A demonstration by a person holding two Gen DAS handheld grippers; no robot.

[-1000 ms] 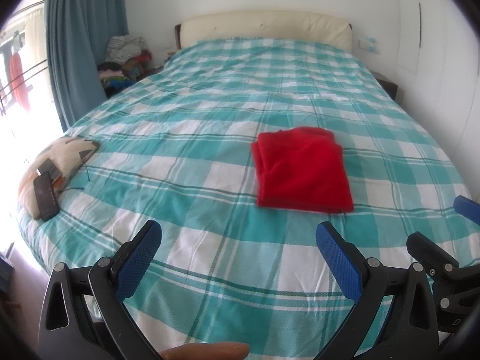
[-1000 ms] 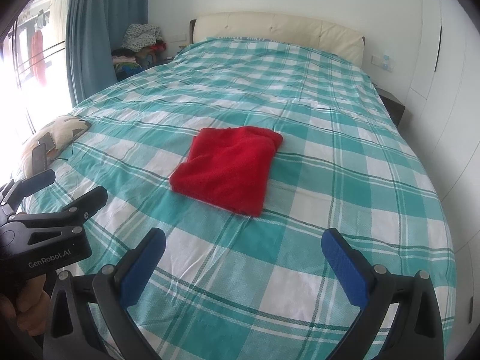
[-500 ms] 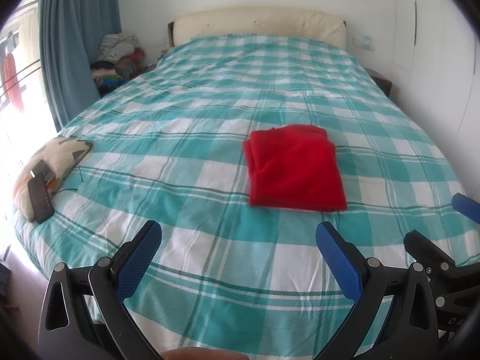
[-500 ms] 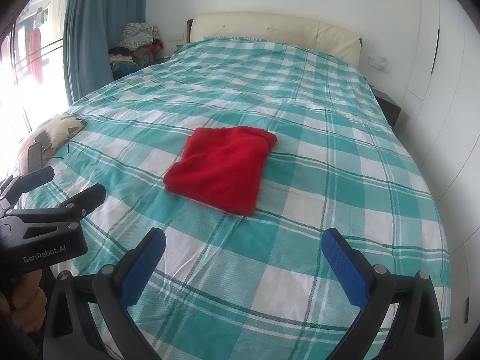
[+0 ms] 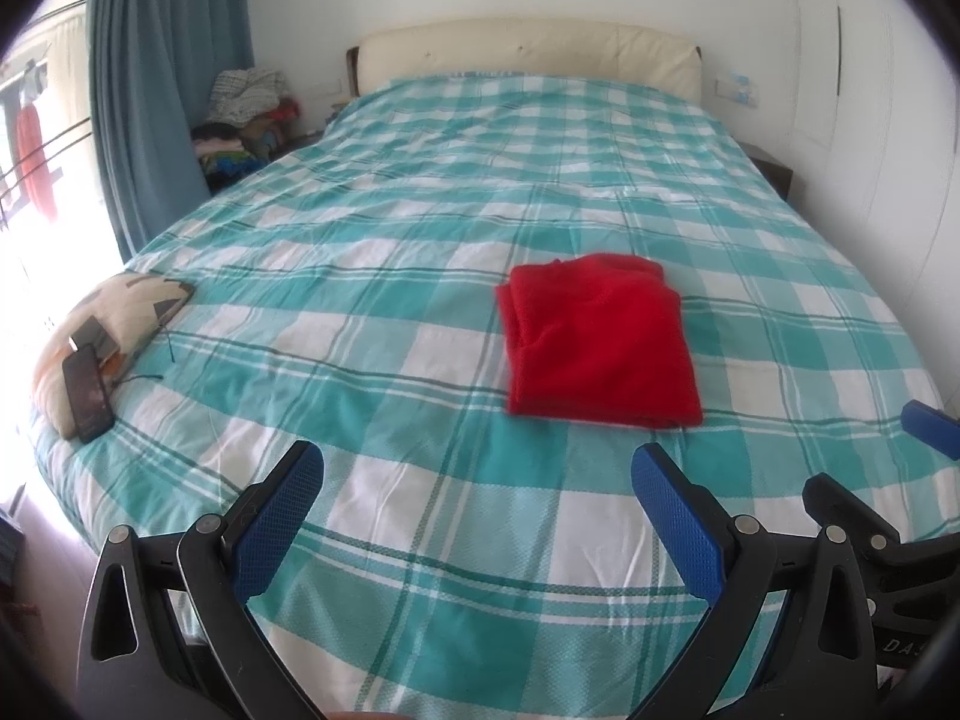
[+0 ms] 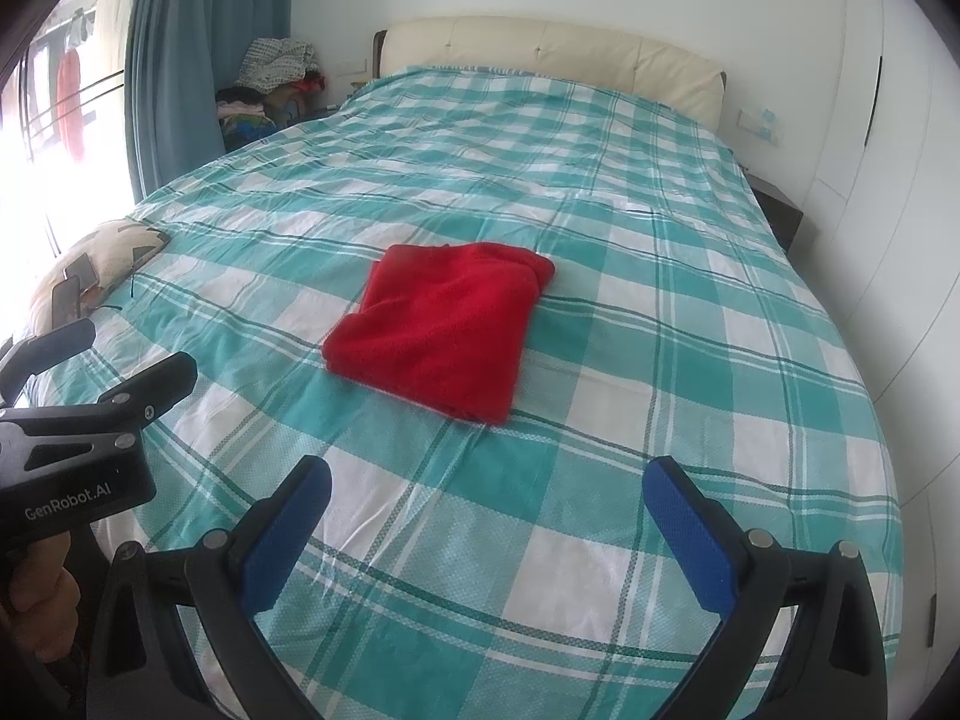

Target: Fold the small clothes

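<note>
A red garment (image 5: pixel 600 336) lies folded into a flat rectangle on the teal checked bedspread (image 5: pixel 420 252), right of the bed's middle; it also shows in the right wrist view (image 6: pixel 444 330). My left gripper (image 5: pixel 474 516) is open and empty, held above the bed's near edge, well short of the garment. My right gripper (image 6: pixel 492 528) is open and empty too, also back from the garment. The right gripper shows at the right edge of the left wrist view (image 5: pixel 888 516). The left gripper shows at the left of the right wrist view (image 6: pixel 84 414).
A patterned cushion (image 5: pixel 114 324) with a dark phone (image 5: pixel 87 393) on it lies at the bed's left edge. A pile of clothes (image 5: pixel 246 120) sits beside a blue curtain (image 5: pixel 162 90) at the back left. A cream headboard (image 5: pixel 528 54) and white wall bound the bed.
Both grippers have drawn slightly back and shifted, so the folded garment sits a little farther off in both views. Both stay open. The garment has not moved.
</note>
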